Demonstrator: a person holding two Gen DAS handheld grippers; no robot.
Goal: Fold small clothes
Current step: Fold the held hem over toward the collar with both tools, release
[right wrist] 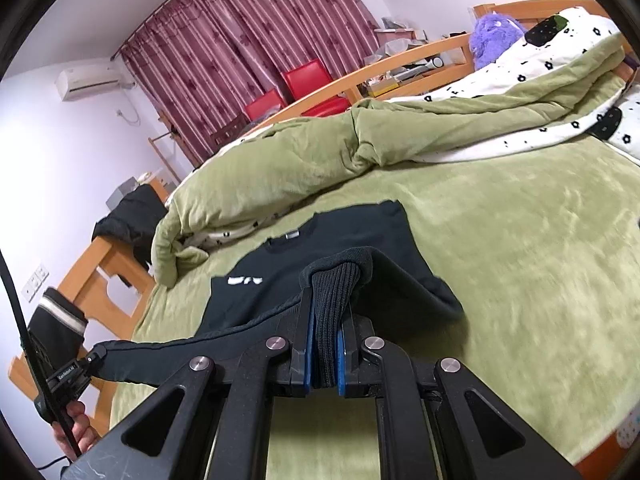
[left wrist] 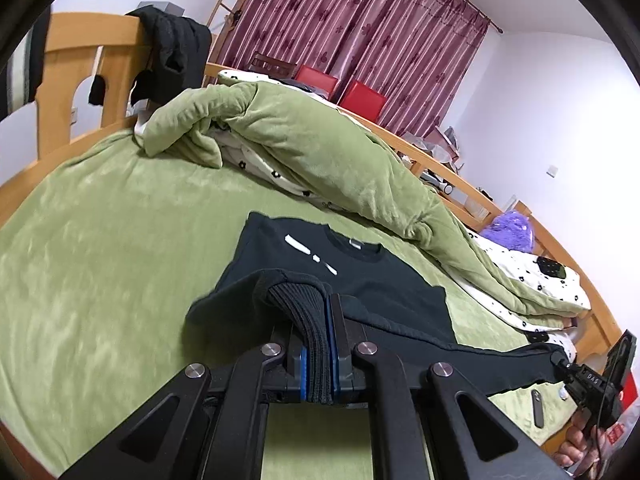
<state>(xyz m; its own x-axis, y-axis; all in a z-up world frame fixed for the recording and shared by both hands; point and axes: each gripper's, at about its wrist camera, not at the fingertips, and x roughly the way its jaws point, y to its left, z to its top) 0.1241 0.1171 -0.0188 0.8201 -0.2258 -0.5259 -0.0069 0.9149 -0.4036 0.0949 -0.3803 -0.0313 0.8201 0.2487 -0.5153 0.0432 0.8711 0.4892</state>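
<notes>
A small dark sweater with white marks on the chest lies on the green bed cover, collar toward the far side. My left gripper is shut on its ribbed hem, lifted off the bed. The other gripper shows at the right edge of this view, holding the far end of the stretched hem. In the right wrist view the sweater lies ahead, and my right gripper is shut on the ribbed hem. The left gripper shows low at the left, clamped on the hem's other end.
A rumpled green quilt with a white flowered lining lies across the bed behind the sweater. A wooden headboard carries dark clothes. Red chairs and a maroon curtain stand beyond the bed rail. A purple plush toy sits at the bed's end.
</notes>
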